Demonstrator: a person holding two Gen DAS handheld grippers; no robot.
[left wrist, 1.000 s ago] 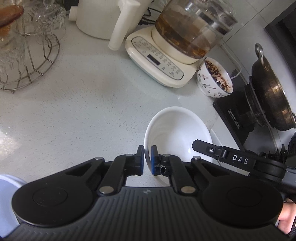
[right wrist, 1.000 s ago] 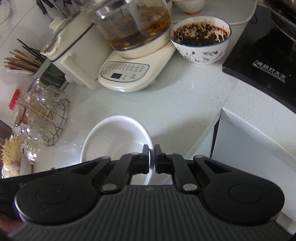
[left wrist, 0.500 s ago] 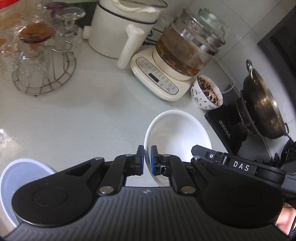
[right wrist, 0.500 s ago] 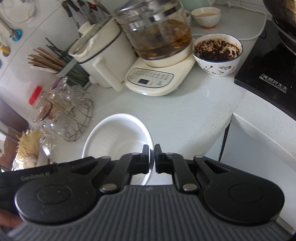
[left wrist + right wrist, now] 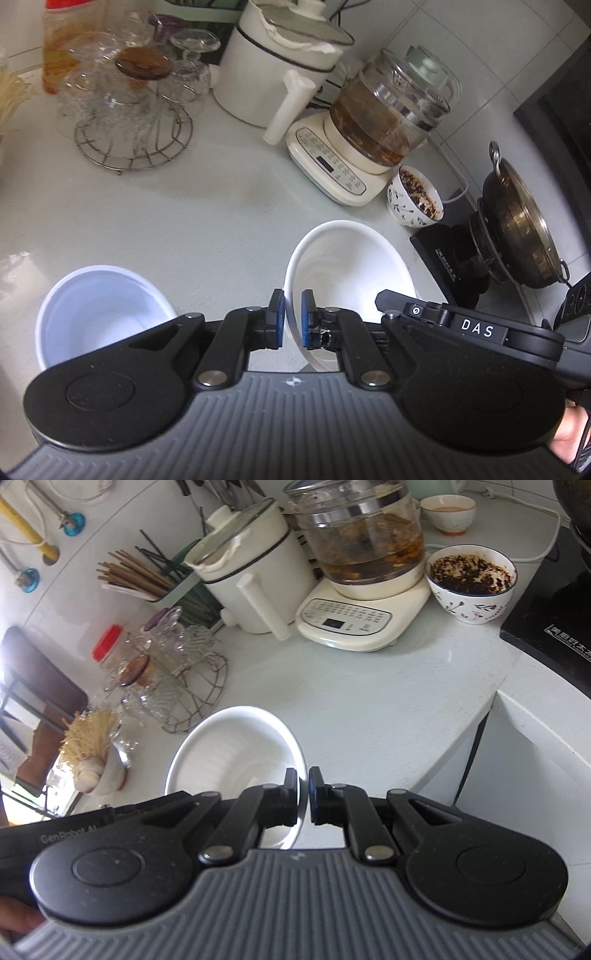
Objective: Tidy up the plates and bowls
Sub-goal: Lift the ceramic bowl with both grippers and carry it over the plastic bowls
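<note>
A white bowl (image 5: pixel 351 266) is held above the counter by both grippers. My left gripper (image 5: pixel 293 319) is shut on its left rim. My right gripper (image 5: pixel 303 795) is shut on its right rim; the bowl also shows in the right wrist view (image 5: pixel 236 749). A second white bowl (image 5: pixel 99 314) stands on the counter at the lower left of the left wrist view, to the left of the held bowl.
On the counter stand a wire rack of glasses (image 5: pixel 133 110), a white pot with a handle (image 5: pixel 280 74), a glass kettle on a cream base (image 5: pixel 388 110) and a patterned bowl of dark bits (image 5: pixel 413 203). A black cooktop with a pan (image 5: pixel 517 221) is at the right. The counter edge (image 5: pixel 465 734) drops off right.
Both grippers have lifted and pulled back with the white bowl. More of the counter shows, and the second white bowl has come into the left wrist view.
</note>
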